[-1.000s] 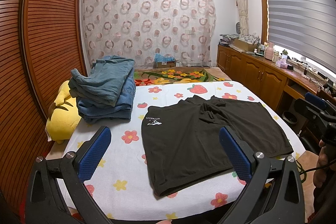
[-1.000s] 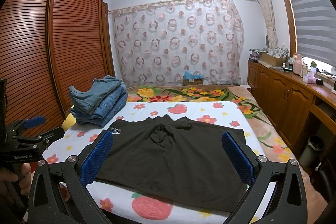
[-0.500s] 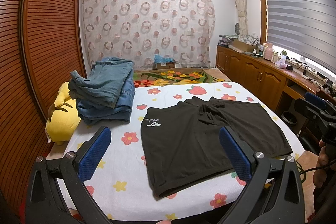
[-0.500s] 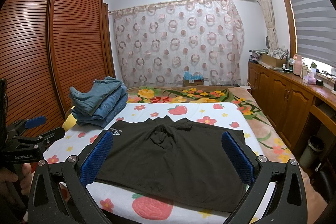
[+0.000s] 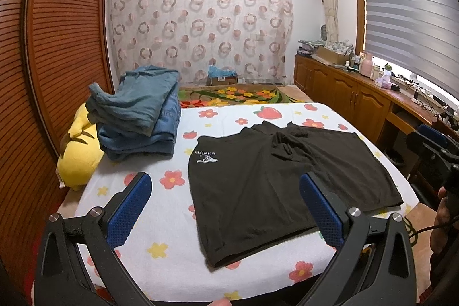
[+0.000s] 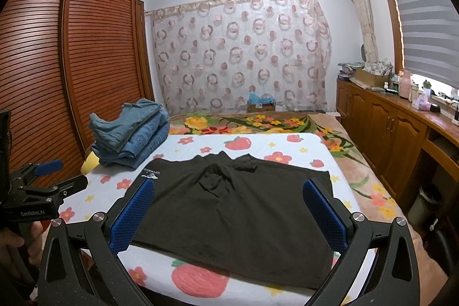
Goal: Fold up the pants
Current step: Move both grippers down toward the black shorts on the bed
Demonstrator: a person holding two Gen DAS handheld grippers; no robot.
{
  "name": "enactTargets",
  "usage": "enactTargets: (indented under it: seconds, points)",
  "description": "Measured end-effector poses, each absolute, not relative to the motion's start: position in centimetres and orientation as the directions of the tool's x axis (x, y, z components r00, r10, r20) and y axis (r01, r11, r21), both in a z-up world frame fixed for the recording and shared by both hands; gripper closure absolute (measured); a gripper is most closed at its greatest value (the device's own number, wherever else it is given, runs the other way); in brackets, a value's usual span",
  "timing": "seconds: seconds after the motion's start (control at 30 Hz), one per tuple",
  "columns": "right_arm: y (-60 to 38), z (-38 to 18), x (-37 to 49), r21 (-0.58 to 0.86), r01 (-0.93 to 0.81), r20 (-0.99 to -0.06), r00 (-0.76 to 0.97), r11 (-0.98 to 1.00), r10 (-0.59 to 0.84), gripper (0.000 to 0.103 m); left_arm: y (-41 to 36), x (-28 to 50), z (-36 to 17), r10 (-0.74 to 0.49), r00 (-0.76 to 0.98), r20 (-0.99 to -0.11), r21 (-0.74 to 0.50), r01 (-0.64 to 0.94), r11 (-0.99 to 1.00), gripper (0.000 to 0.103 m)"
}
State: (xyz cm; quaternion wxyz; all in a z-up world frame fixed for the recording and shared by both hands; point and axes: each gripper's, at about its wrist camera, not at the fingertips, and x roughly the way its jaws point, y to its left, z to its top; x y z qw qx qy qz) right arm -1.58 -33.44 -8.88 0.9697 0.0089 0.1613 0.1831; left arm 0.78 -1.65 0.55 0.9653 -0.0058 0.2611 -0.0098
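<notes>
Black shorts [image 5: 258, 182] [image 6: 238, 208] with a small white logo lie spread flat on the white flower-print sheet [image 5: 160, 231] [image 6: 258, 145] of a bed. My left gripper [image 5: 226, 202] hovers open above the near edge of the bed, its blue pads wide apart and empty. My right gripper [image 6: 229, 208] is open too, held over the near hem of the shorts without touching them. Each gripper shows at the edge of the other's view, held in a hand.
A stack of folded blue jeans [image 5: 137, 113] [image 6: 134, 134] sits at the bed's far left, by a yellow plush toy [image 5: 77, 151]. Wooden slatted wardrobe doors [image 5: 57, 48] line the left; wooden cabinets [image 6: 387, 134] run along the right under the window.
Both views have shifted very slightly; the shorts and both open grippers stay as they were.
</notes>
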Motion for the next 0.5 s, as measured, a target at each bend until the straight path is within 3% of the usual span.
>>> enactTargets:
  seconds: [0.5]
  points:
    - [-33.5,-9.7,0.1,0.066,-0.333,-0.378,0.864,0.941,0.332,0.000,-0.5,2.6,-3.9,-0.033,0.823,-0.568,-0.036,0.015,0.999,0.000]
